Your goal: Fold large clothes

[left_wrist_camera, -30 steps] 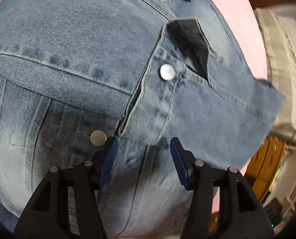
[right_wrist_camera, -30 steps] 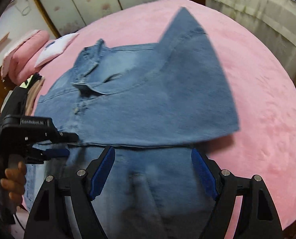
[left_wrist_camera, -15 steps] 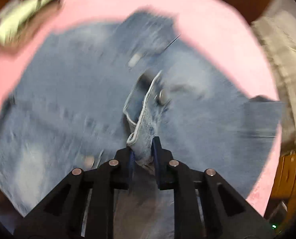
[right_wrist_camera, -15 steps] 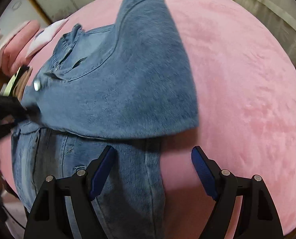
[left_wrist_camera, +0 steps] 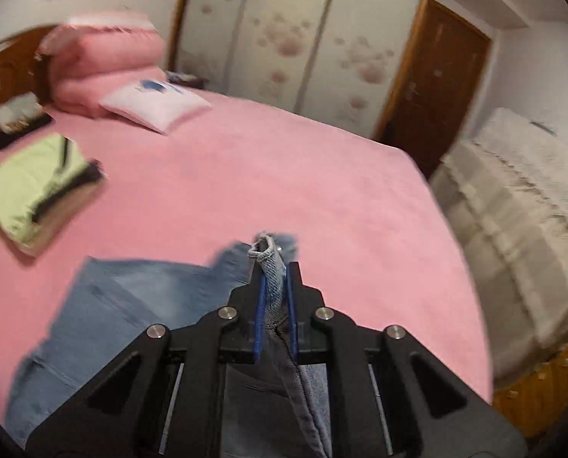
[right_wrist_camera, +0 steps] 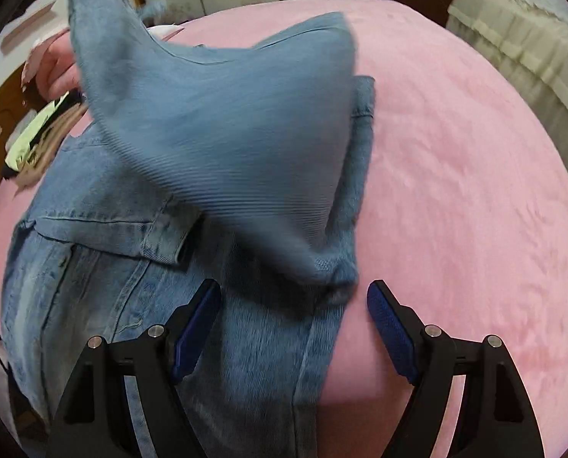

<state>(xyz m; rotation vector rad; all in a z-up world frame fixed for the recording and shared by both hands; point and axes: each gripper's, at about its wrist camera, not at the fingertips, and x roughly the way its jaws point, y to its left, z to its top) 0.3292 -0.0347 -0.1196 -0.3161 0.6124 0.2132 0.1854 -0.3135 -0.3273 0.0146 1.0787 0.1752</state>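
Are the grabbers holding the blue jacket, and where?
The left gripper pinches the denim jacket by a sleeve cuff edge, lifted up. The right gripper is open, holding nothing.

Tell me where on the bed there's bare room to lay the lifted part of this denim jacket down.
Bare pink bedspread lies right of the denim jacket, out to the cream-covered furniture. Another free stretch runs from the white pillow to the bed's far edge. The left side is crowded: folded green clothes and stacked pink quilts. The left gripper grips the denim; the right gripper is open.
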